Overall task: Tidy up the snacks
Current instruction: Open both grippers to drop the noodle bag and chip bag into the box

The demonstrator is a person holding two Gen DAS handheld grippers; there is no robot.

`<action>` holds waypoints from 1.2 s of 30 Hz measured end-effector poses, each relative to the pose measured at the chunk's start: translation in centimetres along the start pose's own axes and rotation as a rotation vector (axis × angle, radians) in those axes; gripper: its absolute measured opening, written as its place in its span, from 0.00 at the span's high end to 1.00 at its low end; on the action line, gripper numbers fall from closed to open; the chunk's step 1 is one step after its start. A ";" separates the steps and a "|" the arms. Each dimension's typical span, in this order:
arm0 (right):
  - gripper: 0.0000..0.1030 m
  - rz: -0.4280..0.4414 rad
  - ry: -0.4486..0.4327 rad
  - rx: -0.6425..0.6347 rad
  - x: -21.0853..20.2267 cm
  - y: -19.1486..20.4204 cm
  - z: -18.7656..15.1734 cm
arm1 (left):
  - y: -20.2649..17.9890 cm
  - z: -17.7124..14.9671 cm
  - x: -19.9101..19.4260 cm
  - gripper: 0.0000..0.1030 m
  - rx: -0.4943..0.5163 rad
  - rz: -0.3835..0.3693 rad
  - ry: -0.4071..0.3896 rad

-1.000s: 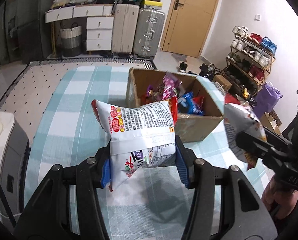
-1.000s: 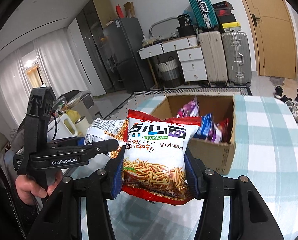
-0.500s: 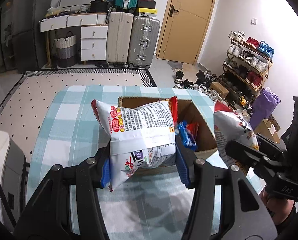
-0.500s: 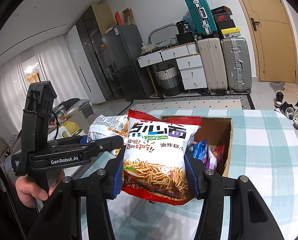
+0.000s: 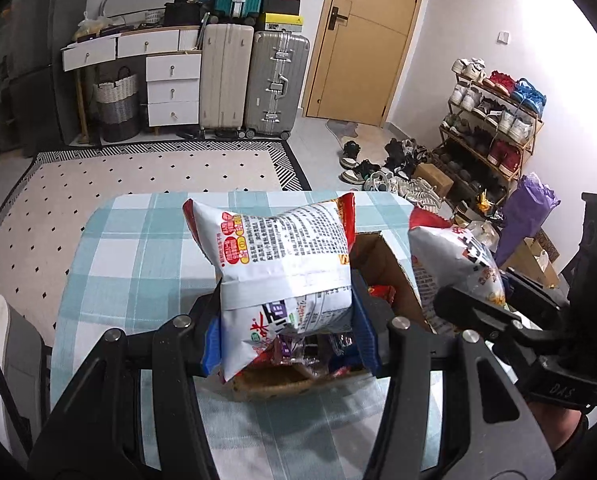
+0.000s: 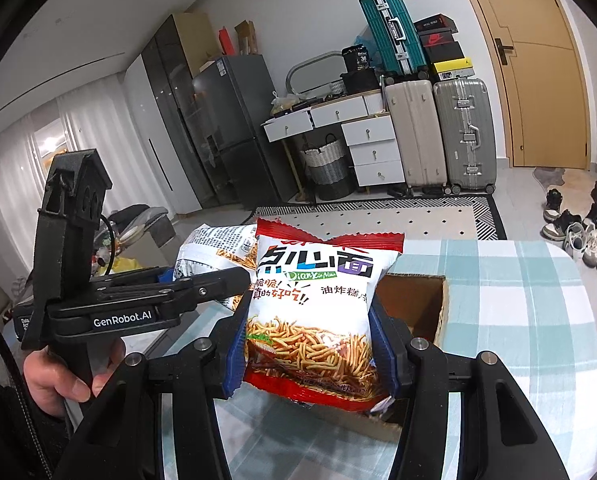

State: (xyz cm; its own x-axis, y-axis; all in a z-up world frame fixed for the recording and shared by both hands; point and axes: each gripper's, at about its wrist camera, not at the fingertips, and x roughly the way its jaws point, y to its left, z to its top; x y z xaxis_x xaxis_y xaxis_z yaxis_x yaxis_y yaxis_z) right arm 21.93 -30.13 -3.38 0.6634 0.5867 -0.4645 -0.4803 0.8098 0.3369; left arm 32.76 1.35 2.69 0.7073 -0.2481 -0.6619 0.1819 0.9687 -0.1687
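My left gripper [image 5: 286, 320] is shut on a white and red snack bag [image 5: 282, 256], seen from its printed back, held over the open cardboard box [image 5: 386, 260] of snacks. My right gripper [image 6: 310, 344] is shut on a matching noodle-snack bag [image 6: 310, 304], front side showing, also above the box [image 6: 414, 304]. Each gripper shows in the other's view: the right one with its bag [image 5: 454, 264] at the right, the left one [image 6: 202, 292] at the left. The bags hide most of the box's contents.
The box stands on a table with a teal checked cloth [image 5: 138, 264]. Behind are a dotted rug [image 5: 146, 168], suitcases [image 5: 254, 80], white drawers [image 5: 170, 88], a door and a shoe rack [image 5: 494, 120].
Both grippers have moved forward and over the box with their bags. The box has slid down in both views and now lies under the bags.
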 end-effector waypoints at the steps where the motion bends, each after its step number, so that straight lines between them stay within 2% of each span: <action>1: 0.49 -0.001 0.003 0.000 0.2 -0.1 0.1 | -0.1 0.2 0.4 0.52 0.004 -0.002 0.007; 22: 0.48 -0.039 0.052 0.005 5.2 -3.3 0.7 | -0.1 1.5 7.7 0.50 0.007 -0.027 0.100; 24: 0.44 -0.052 0.063 0.003 5.6 -3.3 0.4 | 0.0 1.4 8.6 0.47 0.010 -0.006 0.136; 26: 0.28 -0.070 0.068 0.016 5.9 -3.8 0.3 | 0.7 1.1 9.3 0.46 -0.026 -0.038 0.163; 28: 0.22 -0.069 0.059 0.034 5.7 -4.3 0.2 | 1.2 0.9 9.4 0.42 -0.052 -0.060 0.170; 31: 0.22 -0.070 0.033 0.040 4.9 -4.7 0.3 | 1.6 0.9 8.9 0.32 -0.063 -0.042 0.145; 36: 0.22 -0.081 0.007 0.037 3.6 -4.8 0.5 | 1.0 1.1 7.4 0.30 -0.028 -0.014 0.097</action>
State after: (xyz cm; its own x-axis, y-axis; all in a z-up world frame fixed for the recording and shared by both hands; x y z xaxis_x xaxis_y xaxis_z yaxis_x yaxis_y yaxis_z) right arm 26.95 -31.84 -6.24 0.6952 0.5193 -0.4969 -0.4038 0.8541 0.3277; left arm 38.95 0.50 -1.62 0.6352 -0.2621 -0.7265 0.1713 0.9650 -0.1984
